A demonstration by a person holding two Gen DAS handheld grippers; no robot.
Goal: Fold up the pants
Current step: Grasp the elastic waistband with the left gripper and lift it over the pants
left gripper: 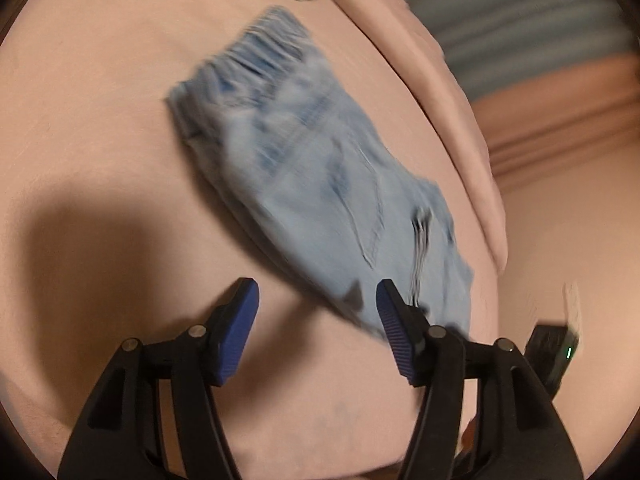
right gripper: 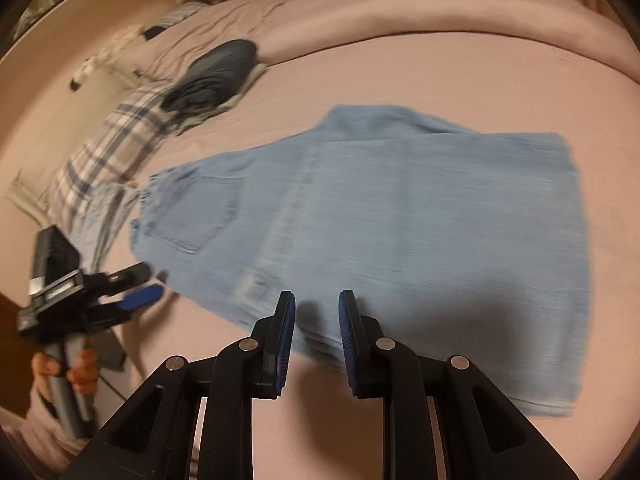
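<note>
We see the folded jeans (right gripper: pixel 372 232) lying flat on the pink bed (right gripper: pixel 440 72). Our left gripper (left gripper: pixel 318 320) is spread and empty; our right gripper (right gripper: pixel 317 320) stands slightly apart, pinching nothing.

One folded jeans (right gripper: pixel 380 240), two grippers, one clothes pile (right gripper: pixel 216 76).

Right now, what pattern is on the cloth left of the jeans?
Plaid, white with blue-grey stripes: the cloth shows best in the right wrist view.

Pink bed sheet (right gripper: pixel 400 76), smooth. Dark folded clothes (right gripper: pixel 216 76) stacked on a pale garment near the far side. Plaid cloth (right gripper: pixel 116 144) beside the stack, toward the bed's edge.
</note>
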